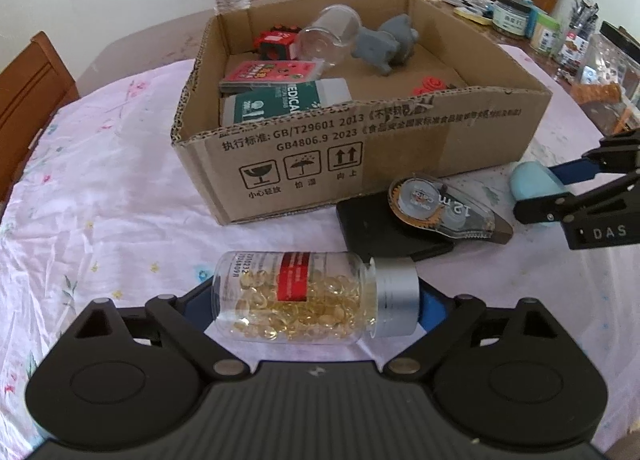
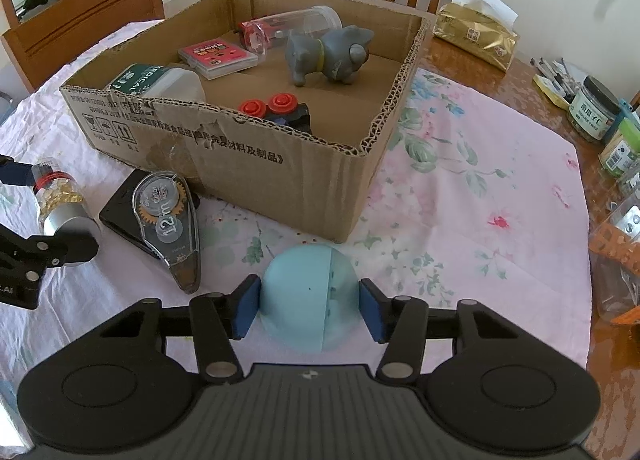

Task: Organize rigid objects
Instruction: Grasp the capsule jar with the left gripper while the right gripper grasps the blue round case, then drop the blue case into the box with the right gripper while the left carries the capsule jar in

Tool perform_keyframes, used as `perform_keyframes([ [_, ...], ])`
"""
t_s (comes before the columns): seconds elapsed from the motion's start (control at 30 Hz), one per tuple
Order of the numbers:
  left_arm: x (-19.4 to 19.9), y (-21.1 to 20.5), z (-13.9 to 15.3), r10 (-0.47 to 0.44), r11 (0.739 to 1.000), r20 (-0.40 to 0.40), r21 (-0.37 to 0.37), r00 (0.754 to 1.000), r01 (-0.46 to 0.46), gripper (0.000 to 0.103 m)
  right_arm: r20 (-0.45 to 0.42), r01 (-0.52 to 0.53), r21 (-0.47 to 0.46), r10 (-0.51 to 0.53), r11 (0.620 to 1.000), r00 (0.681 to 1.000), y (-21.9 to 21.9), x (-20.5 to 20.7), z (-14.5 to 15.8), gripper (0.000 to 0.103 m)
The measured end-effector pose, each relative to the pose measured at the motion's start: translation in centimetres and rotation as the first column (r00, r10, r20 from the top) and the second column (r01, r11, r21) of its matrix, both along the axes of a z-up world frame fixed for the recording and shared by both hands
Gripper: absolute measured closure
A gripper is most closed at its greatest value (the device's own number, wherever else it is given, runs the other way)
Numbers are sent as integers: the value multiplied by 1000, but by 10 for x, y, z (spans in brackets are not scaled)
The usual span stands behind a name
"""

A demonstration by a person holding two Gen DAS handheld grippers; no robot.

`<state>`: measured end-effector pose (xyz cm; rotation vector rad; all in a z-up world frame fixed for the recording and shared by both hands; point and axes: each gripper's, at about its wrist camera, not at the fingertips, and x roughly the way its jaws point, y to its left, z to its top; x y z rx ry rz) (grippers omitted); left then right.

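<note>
A clear bottle of yellow capsules (image 1: 296,300) with a silver cap lies on its side on the pink floral cloth. My left gripper (image 1: 316,300) is around it lengthwise, one blue pad at the base and the other against the cap; the right wrist view shows this left gripper (image 2: 44,212) too. My right gripper (image 2: 310,308) is shut on a pale blue round object (image 2: 308,292) resting on the cloth, pads pressed on both sides. The open cardboard box (image 1: 360,164) stands just beyond both grippers.
A clear correction tape dispenser (image 2: 168,212) lies on a flat black object (image 2: 120,212) by the box's front wall. Inside the box are a grey toy animal (image 2: 328,52), a clear jar, a red card case and a green-white bottle. Jars (image 2: 592,112), a tissue pack and chairs ring the table.
</note>
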<state>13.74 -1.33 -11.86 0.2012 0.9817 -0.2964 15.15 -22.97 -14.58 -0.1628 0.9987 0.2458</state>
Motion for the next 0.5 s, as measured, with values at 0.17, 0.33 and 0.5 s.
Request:
perform_keyframes([
  [0.17,-1,2,9,-45,999,-6,20,999,45,8,-3,-6,-25,6,1000,1000,0,-2,4,46],
  [0.33,-4,6,27,-84,996,-13,14,996,84,8,-8,-30,-31,29,999,1000,-5,-8,18,46],
  [0.5,-6,10,46,-114,993,-9,-7,993,114,8,13,-74,-37,74,997,997,-10,-14,50,46],
])
